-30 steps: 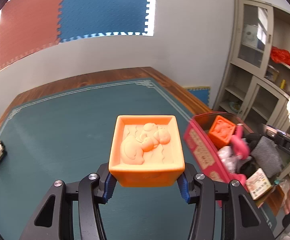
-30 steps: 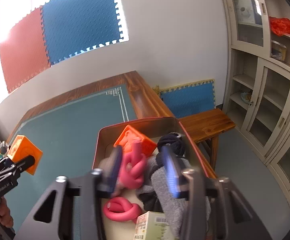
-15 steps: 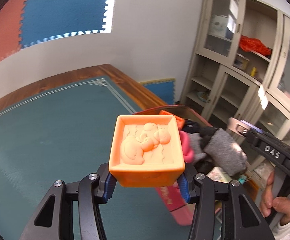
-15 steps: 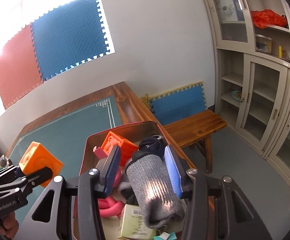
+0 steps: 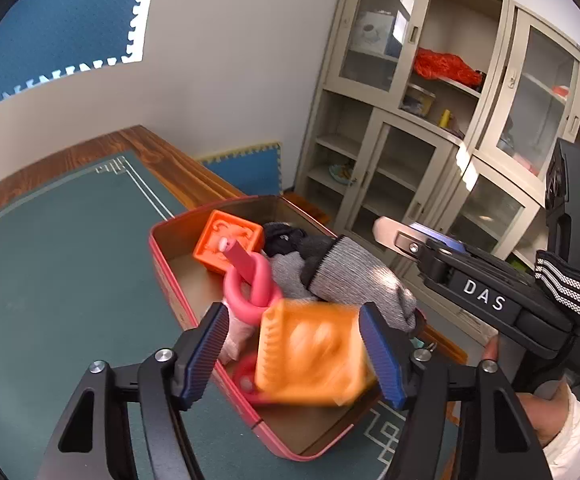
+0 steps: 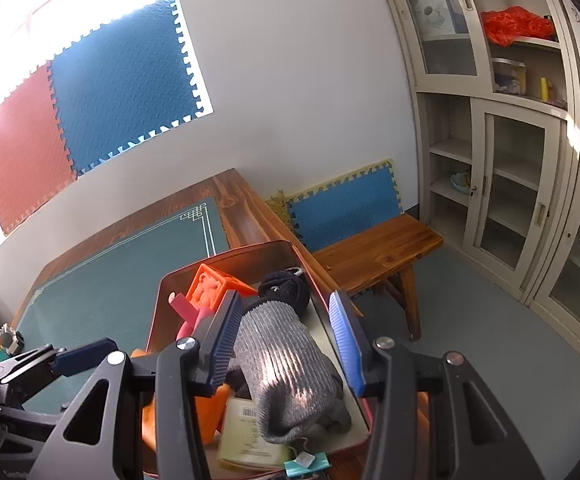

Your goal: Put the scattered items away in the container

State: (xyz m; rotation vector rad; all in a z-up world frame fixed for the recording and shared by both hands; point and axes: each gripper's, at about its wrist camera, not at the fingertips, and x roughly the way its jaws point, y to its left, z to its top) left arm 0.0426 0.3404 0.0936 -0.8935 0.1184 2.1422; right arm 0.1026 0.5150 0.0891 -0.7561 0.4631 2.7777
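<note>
My left gripper [image 5: 295, 352] is open over the red tin [image 5: 162, 264]. The orange embossed block [image 5: 309, 356] is blurred, tilted and free between the jaws, above the tin. My right gripper [image 6: 284, 338] is open over the same tin [image 6: 158, 304]; a grey sock [image 6: 286, 368] lies between its jaws, and I cannot tell if the pads touch it. The tin holds an orange cube [image 5: 228, 240], pink rings [image 5: 250, 288], dark socks [image 5: 286, 236] and a small carton [image 6: 246, 428]. The left gripper's fingers [image 6: 78, 360] show at the right wrist view's left.
The tin sits at the right edge of a green mat [image 5: 50, 260] on a wooden table. A small toy [image 6: 8, 340] lies at the mat's far left. A wooden bench [image 6: 377, 252] and cabinets [image 6: 509, 160] stand beyond the table edge.
My left gripper swung right over the tin and opened, letting go of the orange block, which now drops. My right gripper opened wider around the grey sock.
</note>
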